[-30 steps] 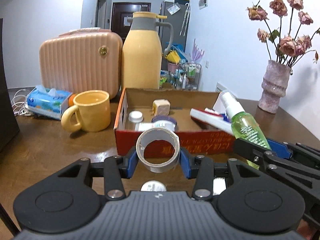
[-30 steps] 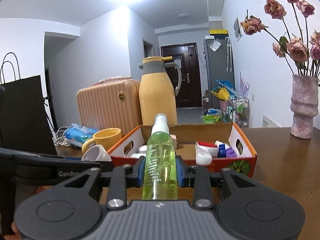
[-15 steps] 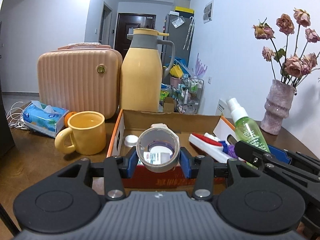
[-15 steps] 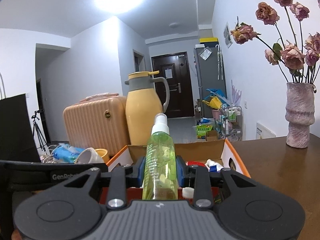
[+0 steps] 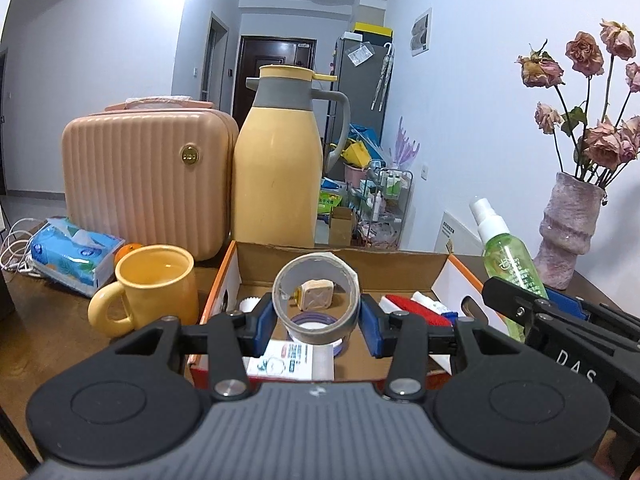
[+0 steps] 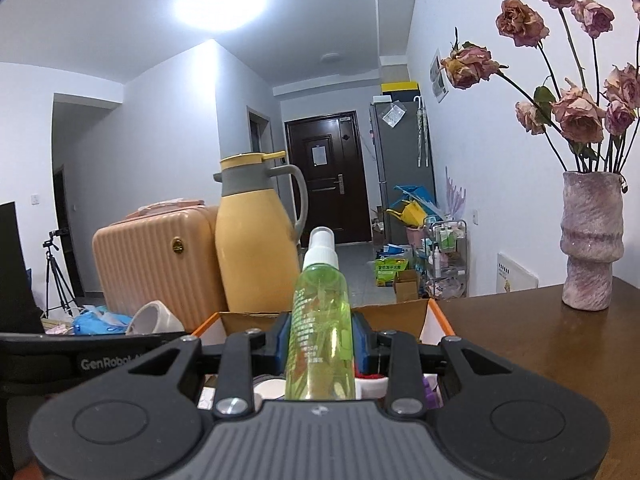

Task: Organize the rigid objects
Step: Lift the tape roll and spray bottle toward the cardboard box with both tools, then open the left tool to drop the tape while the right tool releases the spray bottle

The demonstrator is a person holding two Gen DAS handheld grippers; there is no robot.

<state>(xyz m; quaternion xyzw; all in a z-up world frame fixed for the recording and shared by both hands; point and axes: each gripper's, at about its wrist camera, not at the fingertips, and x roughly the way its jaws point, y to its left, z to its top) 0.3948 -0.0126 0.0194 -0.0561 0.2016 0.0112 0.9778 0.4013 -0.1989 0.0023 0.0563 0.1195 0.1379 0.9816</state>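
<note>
Here, the roll of tape point(image 5: 316, 298) is sitting clamped between the blue pads of the left gripper point(image 5: 316, 322), its open ring facing the camera and its axis running forward along the fingers. It is hanging just above the near wall of the cardboard box point(image 5: 340, 260), so the drop looks to lie straight ahead and down. The green spray bottle point(image 6: 322, 320) is standing nearly upright in the right gripper point(image 6: 322, 346), whose pads are squeezing its sides; its long axis is running up and down, nozzle on top. From the right wrist view that bottle is also hovering over the box's near edge point(image 6: 400, 312), so both hands seem about equally near the box, the right one beside the left.

Counting what is showing: one tape roll, one spray bottle, one box, two grippers. Inside the box several small things are lying, among them a beige cube point(image 5: 316, 295) and a red-and-white item point(image 5: 416, 312). Beyond are standing one yellow mug point(image 5: 158, 284), one yellow jug point(image 5: 278, 160), one pink case point(image 5: 146, 176), one tissue pack point(image 5: 72, 254) and one vase point(image 5: 570, 230) of dried roses.
</note>
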